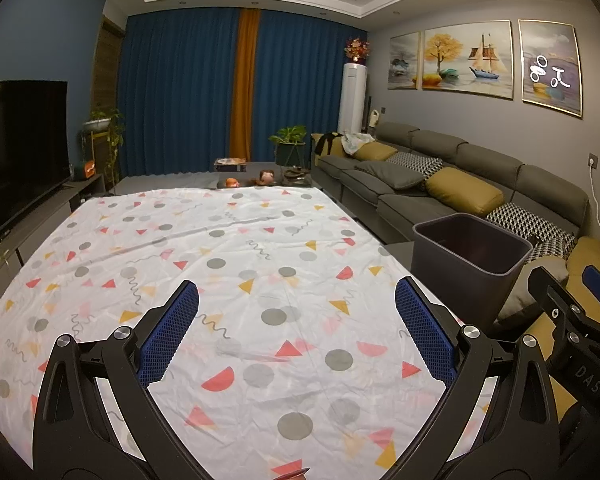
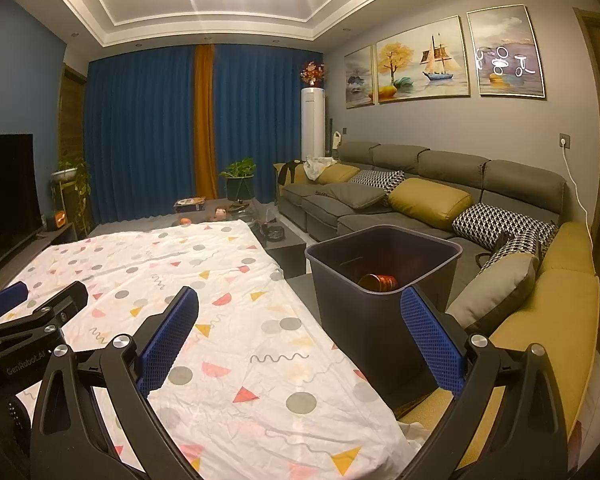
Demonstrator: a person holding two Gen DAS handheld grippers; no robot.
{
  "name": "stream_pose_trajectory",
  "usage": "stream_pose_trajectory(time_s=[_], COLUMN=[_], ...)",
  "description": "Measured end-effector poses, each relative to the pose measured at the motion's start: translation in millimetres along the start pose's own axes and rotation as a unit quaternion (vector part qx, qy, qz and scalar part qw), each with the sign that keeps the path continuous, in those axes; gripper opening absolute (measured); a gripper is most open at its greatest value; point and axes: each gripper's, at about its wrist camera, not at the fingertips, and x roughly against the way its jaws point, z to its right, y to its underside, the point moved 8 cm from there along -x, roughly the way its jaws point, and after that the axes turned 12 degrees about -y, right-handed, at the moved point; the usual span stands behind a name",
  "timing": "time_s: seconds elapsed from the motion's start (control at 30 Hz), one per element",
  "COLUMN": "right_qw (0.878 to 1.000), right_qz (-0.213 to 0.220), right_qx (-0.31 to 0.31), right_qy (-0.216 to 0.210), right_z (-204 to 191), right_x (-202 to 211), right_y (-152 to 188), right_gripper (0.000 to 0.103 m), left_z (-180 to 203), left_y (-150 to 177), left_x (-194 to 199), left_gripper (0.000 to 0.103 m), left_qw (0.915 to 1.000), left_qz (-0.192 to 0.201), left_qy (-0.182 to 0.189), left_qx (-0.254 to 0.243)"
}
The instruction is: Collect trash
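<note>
A dark grey trash bin (image 2: 384,280) stands right of the table, against the sofa; an orange-red can (image 2: 378,282) lies inside it. In the left wrist view the trash bin (image 1: 470,256) shows only its dark interior. My left gripper (image 1: 296,304) hovers open over the patterned tablecloth (image 1: 220,260), nothing between its blue pads. My right gripper (image 2: 300,312) is open too, over the table's right edge with its right finger in front of the bin. Each gripper shows in the other's view: the right gripper (image 1: 572,300) at the far right, the left gripper (image 2: 40,296) at the far left.
A grey sofa (image 2: 440,200) with yellow and patterned cushions runs along the right wall. Beyond the table's far end sit small objects (image 1: 260,178) on a dark low table and a potted plant (image 1: 288,144). A TV (image 1: 20,148) on a low console stands on the left.
</note>
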Motion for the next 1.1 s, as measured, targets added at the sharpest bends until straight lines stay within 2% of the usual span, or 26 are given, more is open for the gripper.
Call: stream_pose_trajectory(time_s=[1.1], right_qw=[1.000], right_qz=[0.003], right_qx=[-0.002], right_qy=[0.000], right_z=[-2.3], right_x=[2.4], right_y=[-2.7], right_gripper=[0.097], left_z=[-0.3], left_y=[-0.2], left_x=[0.4], left_gripper=[0.096], left_qw=[1.0000], left_qz=[0.003], left_qy=[0.004], left_qx=[-0.002])
